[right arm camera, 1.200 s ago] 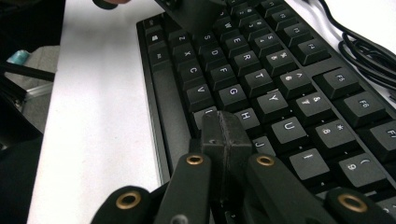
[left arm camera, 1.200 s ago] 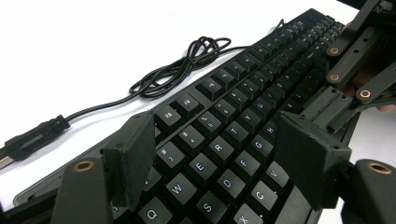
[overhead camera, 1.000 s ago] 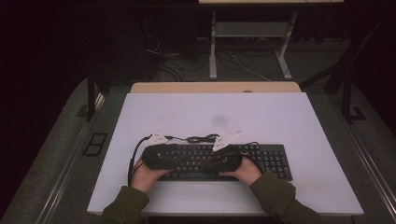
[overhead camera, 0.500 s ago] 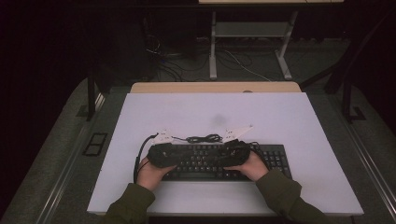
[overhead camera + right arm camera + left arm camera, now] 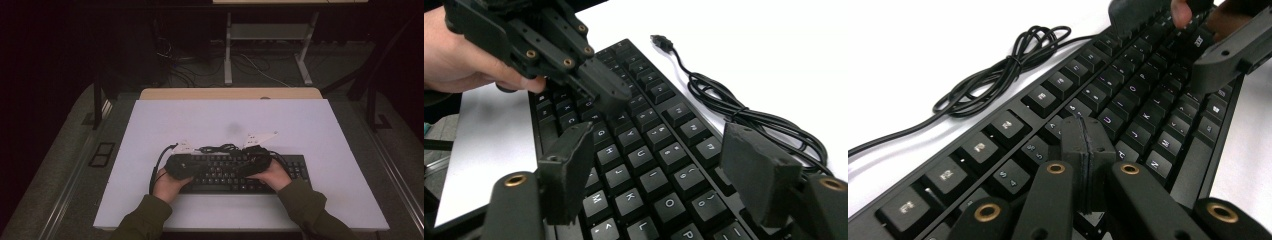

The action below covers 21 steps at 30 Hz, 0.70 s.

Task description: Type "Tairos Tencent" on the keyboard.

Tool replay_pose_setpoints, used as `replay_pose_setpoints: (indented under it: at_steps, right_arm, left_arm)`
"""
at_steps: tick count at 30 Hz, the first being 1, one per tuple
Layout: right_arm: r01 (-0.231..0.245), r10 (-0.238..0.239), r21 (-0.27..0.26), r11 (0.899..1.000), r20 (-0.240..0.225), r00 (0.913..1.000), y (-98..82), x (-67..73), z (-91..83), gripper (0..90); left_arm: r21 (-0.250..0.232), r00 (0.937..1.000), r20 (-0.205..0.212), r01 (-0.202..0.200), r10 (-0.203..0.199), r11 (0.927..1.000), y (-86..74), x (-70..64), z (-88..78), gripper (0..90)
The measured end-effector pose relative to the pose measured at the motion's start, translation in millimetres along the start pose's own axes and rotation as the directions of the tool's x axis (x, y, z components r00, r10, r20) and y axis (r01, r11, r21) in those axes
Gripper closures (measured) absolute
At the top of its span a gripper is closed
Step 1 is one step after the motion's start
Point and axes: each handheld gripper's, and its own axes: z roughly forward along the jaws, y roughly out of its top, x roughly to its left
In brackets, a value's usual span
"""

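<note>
White table [image 5: 150, 130], dark room | keyboard [image 5: 235, 182] at 6 o'clock, cable [image 5: 998, 75] at its 12 | left gripper [image 5: 1083, 145] jaws just pressed together, empty, on keys | right gripper [image 5: 659, 170] jaws just spreading, empty | likely rigid, light; grasp end edges.

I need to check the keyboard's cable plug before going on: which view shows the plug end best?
The right gripper view: the USB plug lies free on the white table, clear of the keyboard, its cable trailing to a coiled bundle. The left gripper view gives the coiled cable, not the plug. In the high view the cable is a small tangle.
</note>
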Motion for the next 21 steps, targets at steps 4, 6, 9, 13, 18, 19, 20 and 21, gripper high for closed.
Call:
replay_pose_setpoints:
  at_steps: [4,6,9,13,18,19,20,21]
  right_arm:
    - [-0.004,0.004,-0.011,1.000,0.004,1.0000,0.0,-1.6,-0.9,26.7]
    - [-0.008,0.009,-0.013,1.000,0.005,1.0000,0.4,-2.1,-1.8,26.2]
    - [-0.008,0.008,-0.019,1.000,0.008,0.9999,0.5,-2.9,-2.3,25.6]
    - [-0.008,0.008,-0.023,1.000,0.011,0.9999,0.2,-4.3,-2.7,24.4]
    - [-0.006,0.006,-0.032,0.999,0.009,0.9999,-0.7,-6.2,-3.8,22.7]
    - [-0.008,0.008,-0.033,0.999,0.006,0.9999,-0.9,-6.6,-4.2,22.1]
    - [-0.011,0.011,-0.036,0.999,0.005,0.9999,-1.2,-7.1,-4.6,21.8]
    - [-0.011,0.011,-0.039,0.999,0.006,0.9999,-1.4,-7.8,-4.9,21.6]
  left_arm:
    - [0.015,1.0000,-0.003,0.000,0.000,0.9999,-0.7,-1.1,2.7,88.9]
    - [0.014,1.0000,-0.004,0.000,0.000,0.9999,-0.6,-1.1,2.8,88.8]
    - [0.011,1.0000,-0.001,0.001,-0.001,0.9999,-1.2,-0.8,3.3,88.8]
    - [0.023,1.0000,-0.005,-0.002,0.002,0.9997,-1.8,-0.8,4.6,88.9]
    - [0.028,1.0000,-0.005,0.000,0.001,0.9996,-1.0,-1.0,4.7,88.9]
    - [0.024,1.0000,-0.005,0.002,-0.002,0.9997,-1.0,-1.0,5.0,88.9]
    - [0.023,1.0000,-0.005,0.002,-0.002,0.9997,-0.9,-1.1,5.0,88.9]
    - [0.024,1.0000,-0.005,-0.001,0.002,0.9997,-0.7,-0.9,4.6,88.9]
